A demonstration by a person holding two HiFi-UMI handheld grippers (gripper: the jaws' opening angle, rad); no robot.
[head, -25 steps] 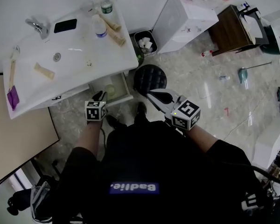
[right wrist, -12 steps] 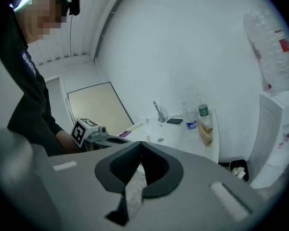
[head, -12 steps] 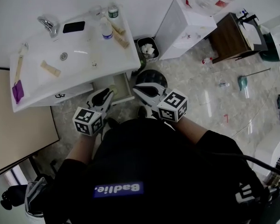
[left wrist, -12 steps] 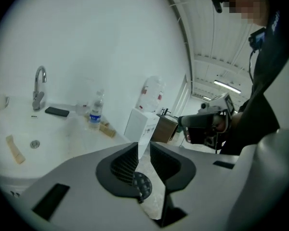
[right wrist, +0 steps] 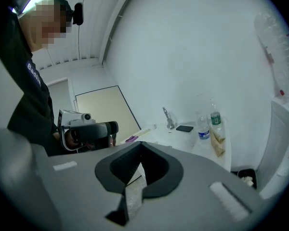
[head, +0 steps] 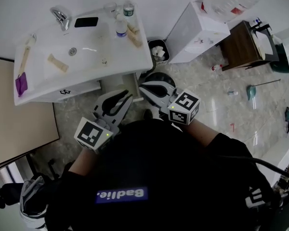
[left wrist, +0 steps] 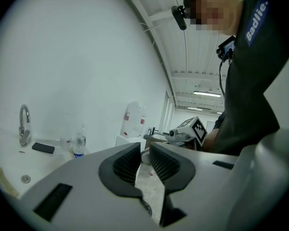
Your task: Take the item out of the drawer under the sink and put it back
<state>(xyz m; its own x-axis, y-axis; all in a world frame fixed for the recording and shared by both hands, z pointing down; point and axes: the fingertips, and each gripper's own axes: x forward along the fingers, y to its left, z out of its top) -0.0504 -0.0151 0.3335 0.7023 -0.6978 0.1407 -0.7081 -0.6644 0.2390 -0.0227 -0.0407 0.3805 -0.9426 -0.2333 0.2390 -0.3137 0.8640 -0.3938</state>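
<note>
The white sink counter (head: 135, 65) stands at the upper left of the head view. Under its front edge part of the white drawer (head: 133, 83) shows; what lies inside is hidden behind my grippers. My left gripper (head: 121, 96) is raised in front of the drawer and points roughly level. Its jaws stand a narrow gap apart, have just been closing a little, and hold nothing. In the left gripper view the left gripper (left wrist: 144, 147) shows only floor through the gap. My right gripper (head: 143, 87) hovers just right of it, shut and empty, its tips meeting in the right gripper view (right wrist: 140, 144).
On the counter are a tap (head: 60, 16), a black phone (head: 86, 21) and water bottles (head: 120, 28). A black stool (head: 160, 77), a waste bin (head: 159, 52), a white cabinet (head: 195, 32) and a wooden table (head: 243, 44) stand to the right on the marble floor.
My left gripper has risen from down by the drawer and tipped up toward level. My right gripper has drifted left and upward a little. The drawer's contents have gone out of sight.
</note>
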